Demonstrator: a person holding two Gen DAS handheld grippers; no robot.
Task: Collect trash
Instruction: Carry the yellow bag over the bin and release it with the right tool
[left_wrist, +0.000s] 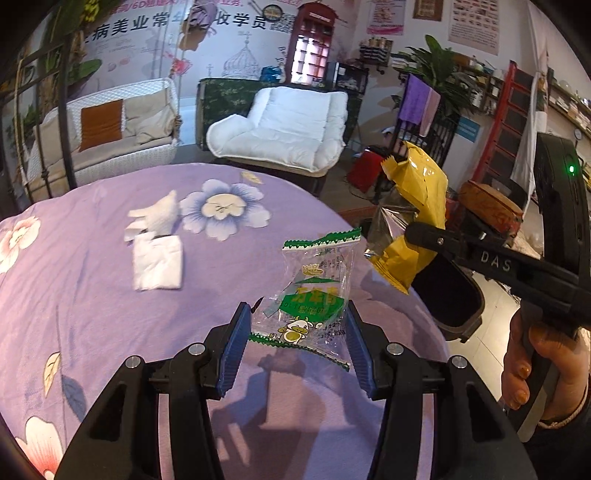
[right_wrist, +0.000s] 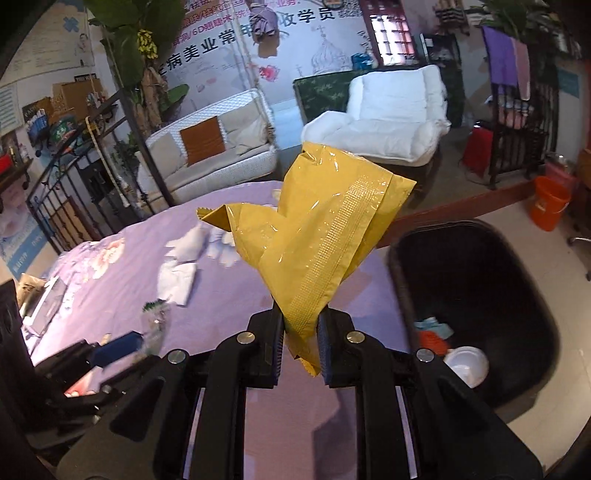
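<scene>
The left gripper (left_wrist: 293, 339), fingers wide apart, straddles the clear green-printed plastic wrapper (left_wrist: 310, 295) on the purple floral bed (left_wrist: 110, 332). The right gripper (right_wrist: 299, 345) pinches a crumpled yellow foil wrapper (right_wrist: 317, 236) beside the black plastic bin (right_wrist: 480, 266).

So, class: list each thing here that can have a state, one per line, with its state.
Left gripper: open, straddling the clear wrapper.
Clear wrapper: empty, not gripped.
Right gripper: shut on the yellow wrapper.
Yellow wrapper: crumpled, held up.
Tissues: crumpled, lying on the bedsheet.
Black bin: open, partly filled.
</scene>
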